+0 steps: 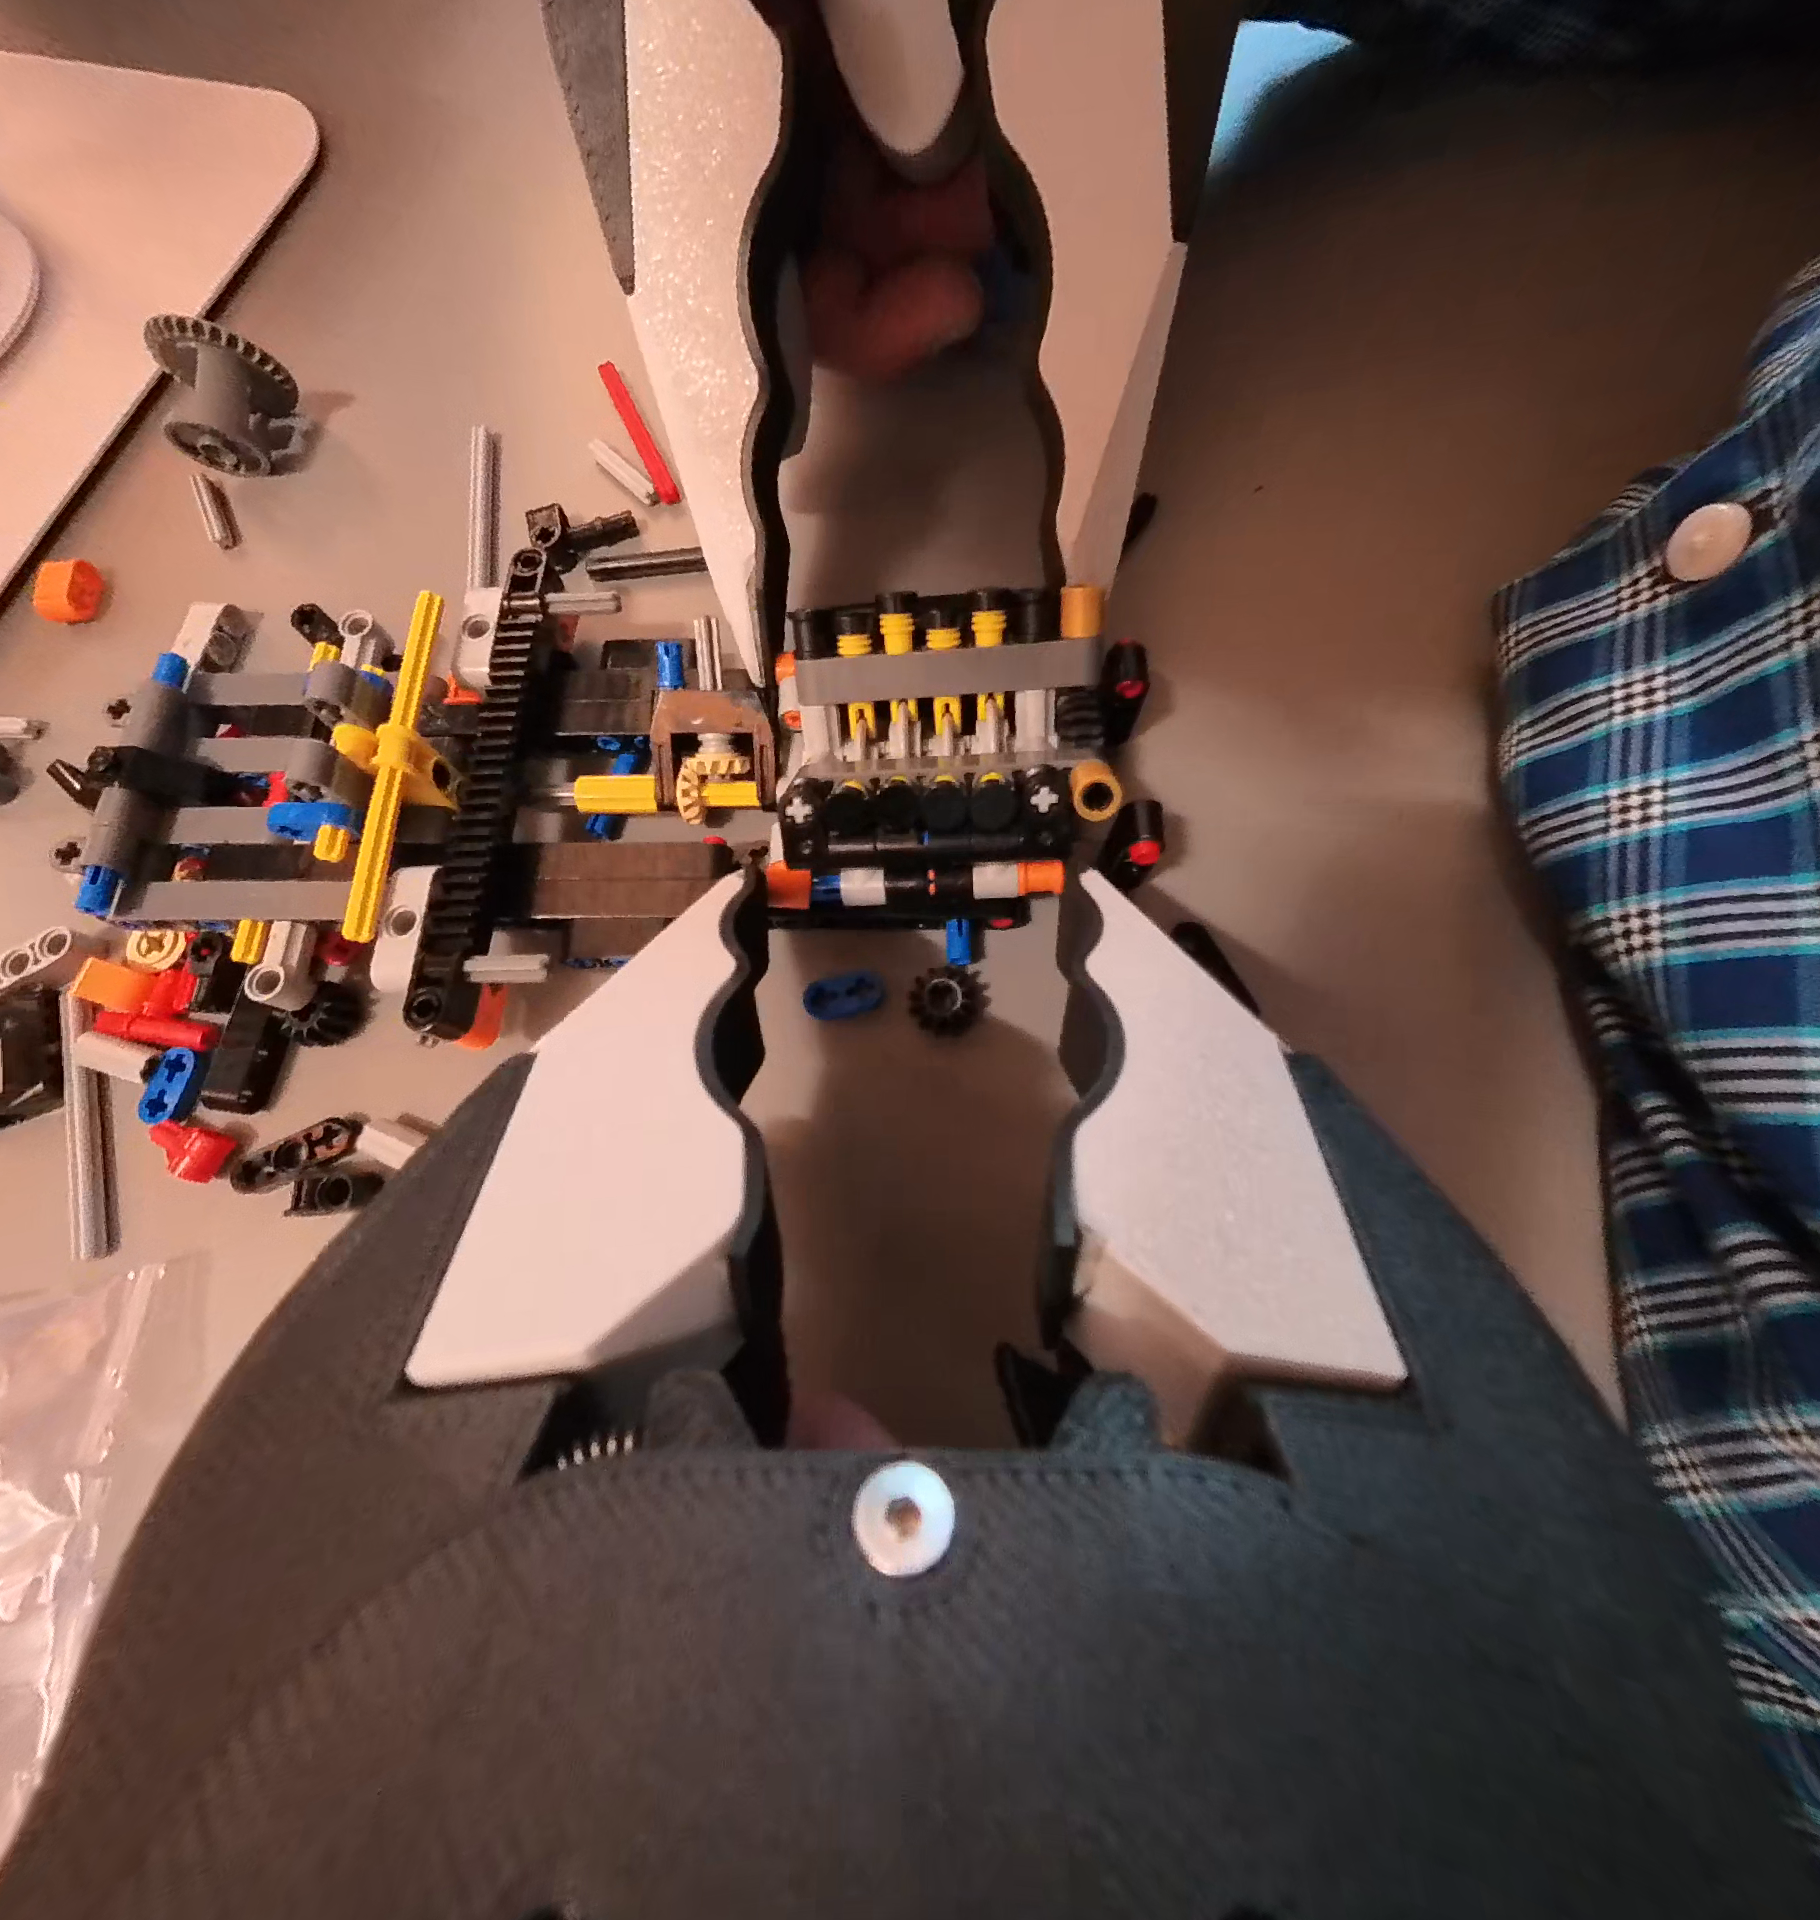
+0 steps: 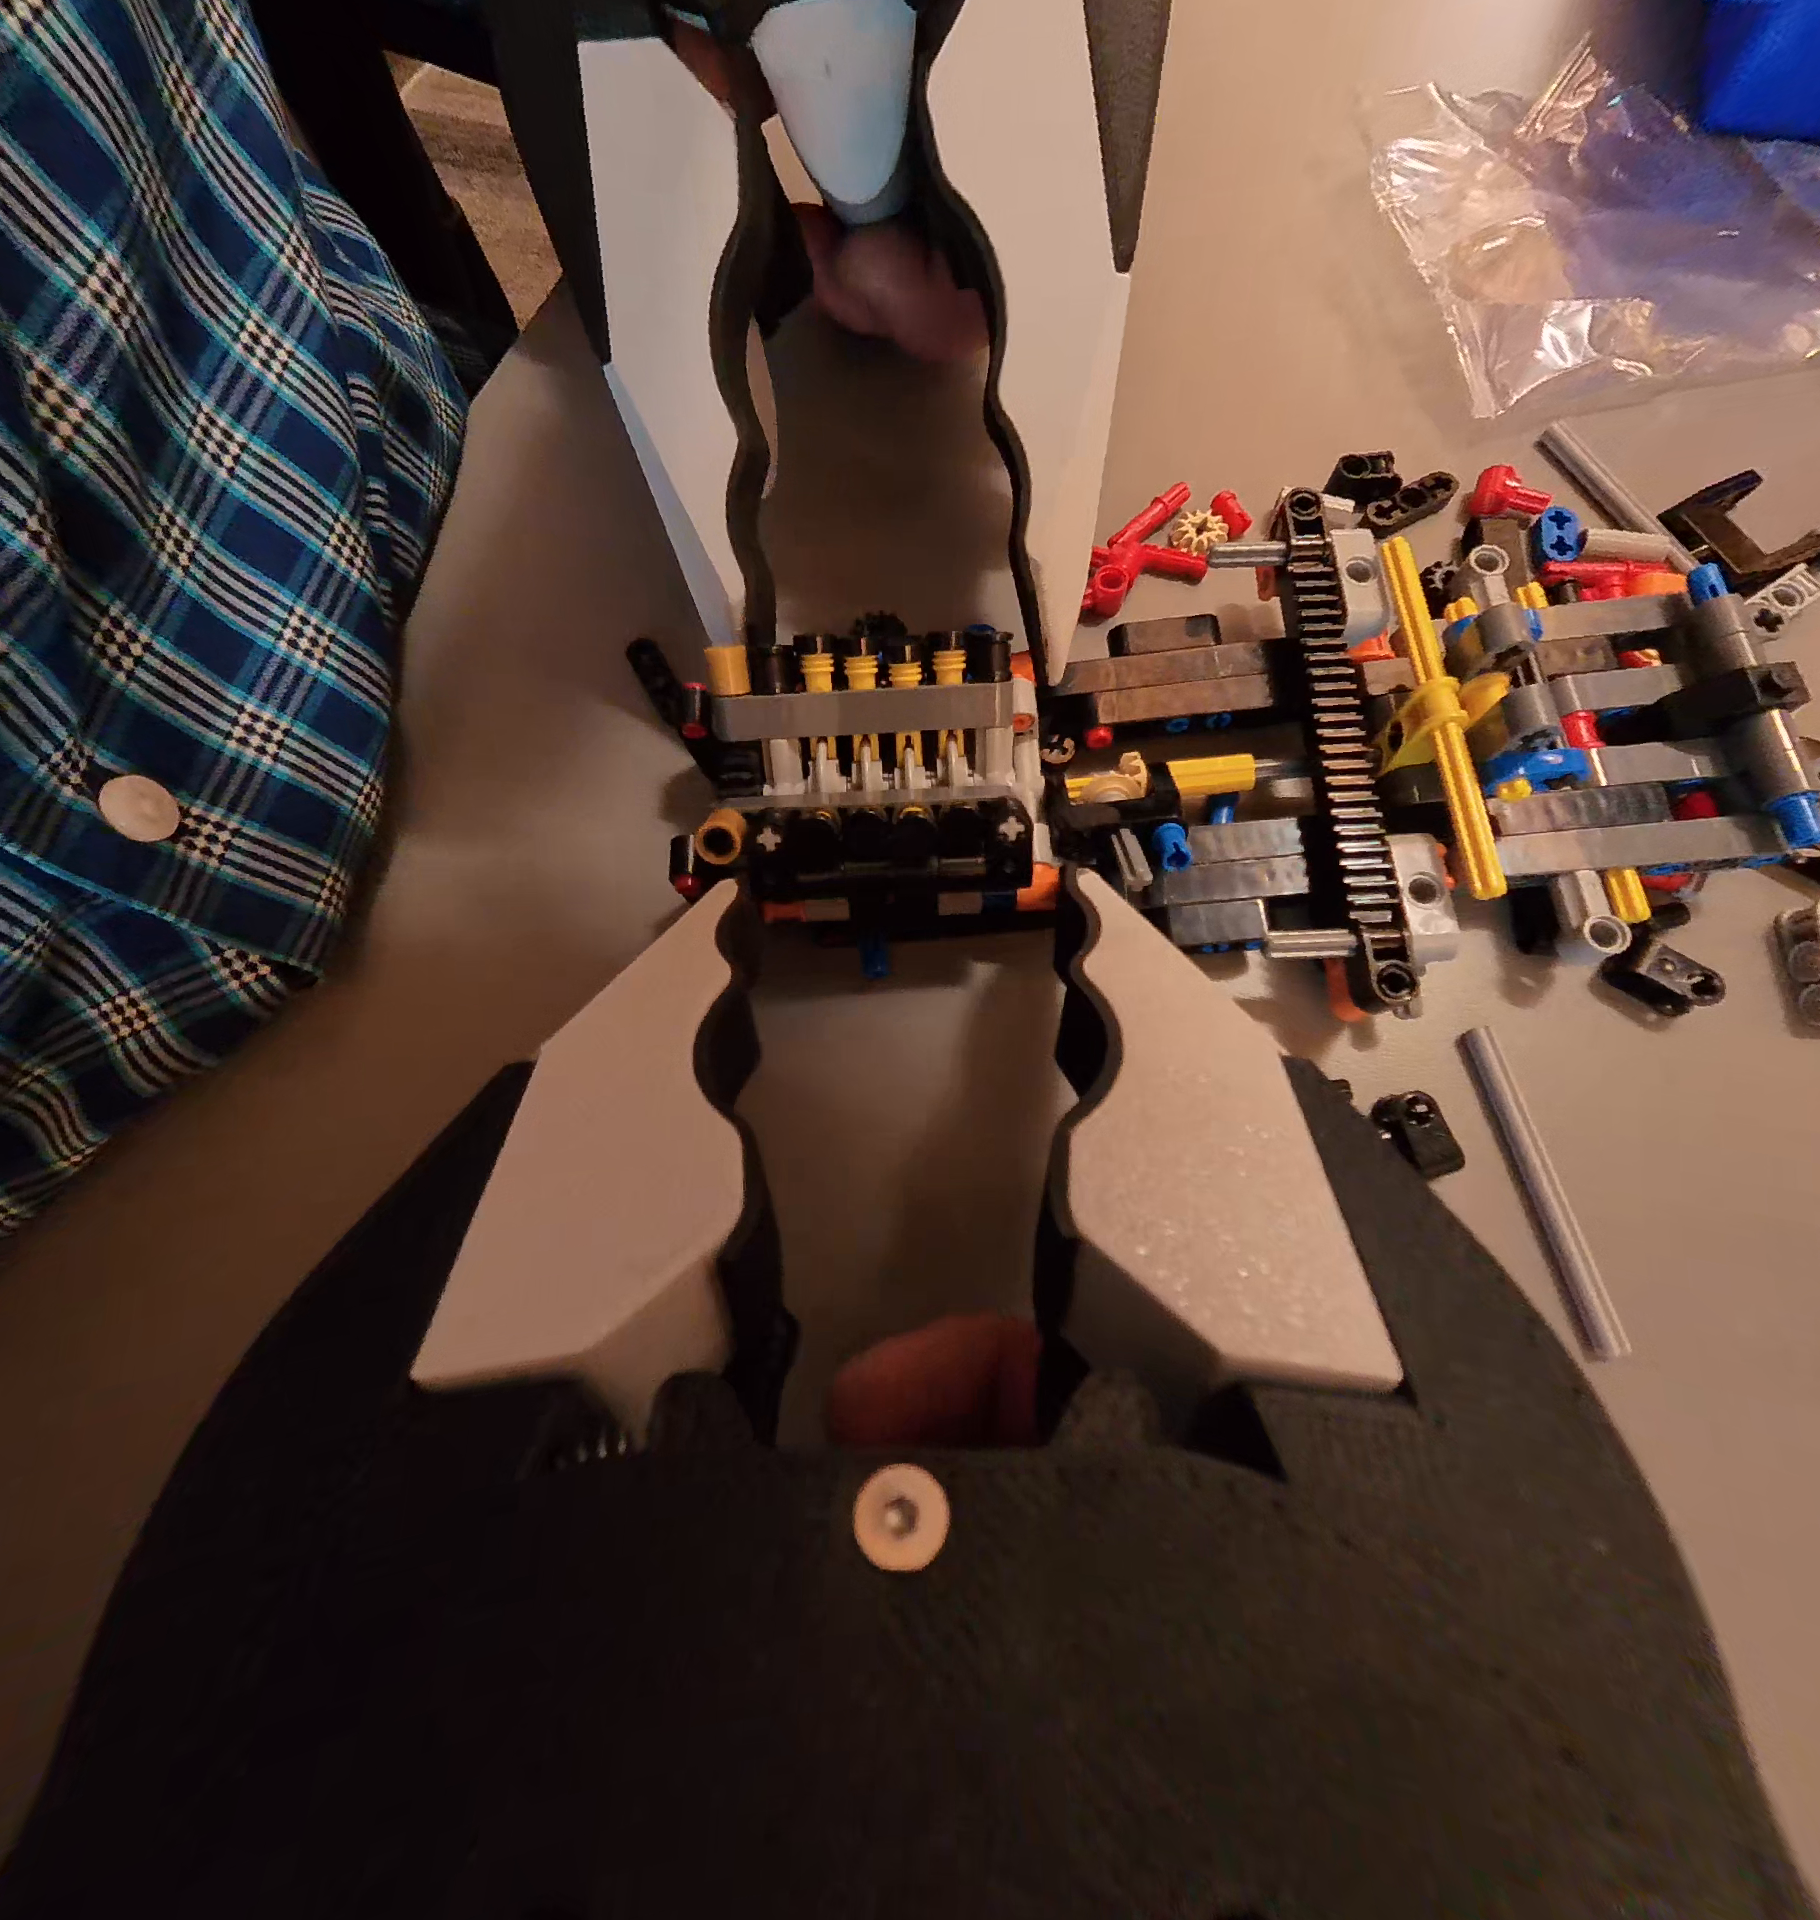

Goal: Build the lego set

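Observation:
A partly built Lego chassis [image 1: 573,821] lies on the grey table, with a black toothed rack [image 1: 490,790] and a yellow axle across it. An engine block [image 1: 942,727] with yellow pistons sits at its end. My left gripper [image 1: 916,883] is open, its tips at the block's near corners. My right gripper [image 1: 921,623] comes from the opposite side, open, with its tips at the far corners. The right wrist view shows the same: the right gripper [image 2: 904,883], the block [image 2: 864,769], the chassis [image 2: 1405,748] and the left gripper [image 2: 890,644]. I cannot tell whether the fingers touch the block.
Loose pieces [image 1: 179,1039] lie beside the chassis. A blue connector [image 1: 841,994] and a black gear [image 1: 942,1000] lie between my left fingers. A grey differential [image 1: 222,400], a tan mat [image 1: 106,260], plastic bags [image 2: 1612,239], a grey axle [image 2: 1540,1195] and a person's plaid shirt [image 1: 1716,831] are nearby. My left and right fingertips are right by each other.

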`<state>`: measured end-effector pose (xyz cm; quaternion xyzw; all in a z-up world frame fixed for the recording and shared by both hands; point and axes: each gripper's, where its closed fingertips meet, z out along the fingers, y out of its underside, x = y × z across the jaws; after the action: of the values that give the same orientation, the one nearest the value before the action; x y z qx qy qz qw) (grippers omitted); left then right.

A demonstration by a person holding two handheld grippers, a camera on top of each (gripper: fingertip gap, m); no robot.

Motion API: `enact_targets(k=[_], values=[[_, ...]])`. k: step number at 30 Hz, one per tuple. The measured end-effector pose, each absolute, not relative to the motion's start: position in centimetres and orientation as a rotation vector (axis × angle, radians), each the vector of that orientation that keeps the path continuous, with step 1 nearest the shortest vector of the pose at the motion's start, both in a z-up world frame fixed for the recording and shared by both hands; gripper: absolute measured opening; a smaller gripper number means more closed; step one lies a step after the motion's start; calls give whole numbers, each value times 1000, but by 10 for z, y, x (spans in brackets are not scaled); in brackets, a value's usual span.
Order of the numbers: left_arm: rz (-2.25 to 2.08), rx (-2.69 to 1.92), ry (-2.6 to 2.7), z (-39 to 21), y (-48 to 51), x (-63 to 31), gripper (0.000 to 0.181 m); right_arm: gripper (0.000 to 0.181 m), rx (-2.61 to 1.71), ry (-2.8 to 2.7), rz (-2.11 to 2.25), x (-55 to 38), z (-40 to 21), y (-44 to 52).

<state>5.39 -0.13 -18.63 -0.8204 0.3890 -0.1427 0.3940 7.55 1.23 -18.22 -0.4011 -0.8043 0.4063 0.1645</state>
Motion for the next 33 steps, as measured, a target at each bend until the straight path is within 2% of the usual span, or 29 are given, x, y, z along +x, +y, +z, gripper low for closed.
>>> enact_targets(k=[7, 18, 22, 33], values=[[-356, -2073, 1005, -186, -3, 53, 54, 60, -1119, -2334, 1203, 78, -181, 12], [-353, -2068, 1016, -185, -5, 52, 54, 49, -1035, -2335, 1108, 74, -185, 18], [-354, -2063, 1026, -185, -7, 52, 54, 55, -1036, -2334, 1114, 76, -185, 16], [-349, -2055, 1044, -185, -10, 51, 55, 52, -1040, -2308, 1087, 73, -186, 15]])
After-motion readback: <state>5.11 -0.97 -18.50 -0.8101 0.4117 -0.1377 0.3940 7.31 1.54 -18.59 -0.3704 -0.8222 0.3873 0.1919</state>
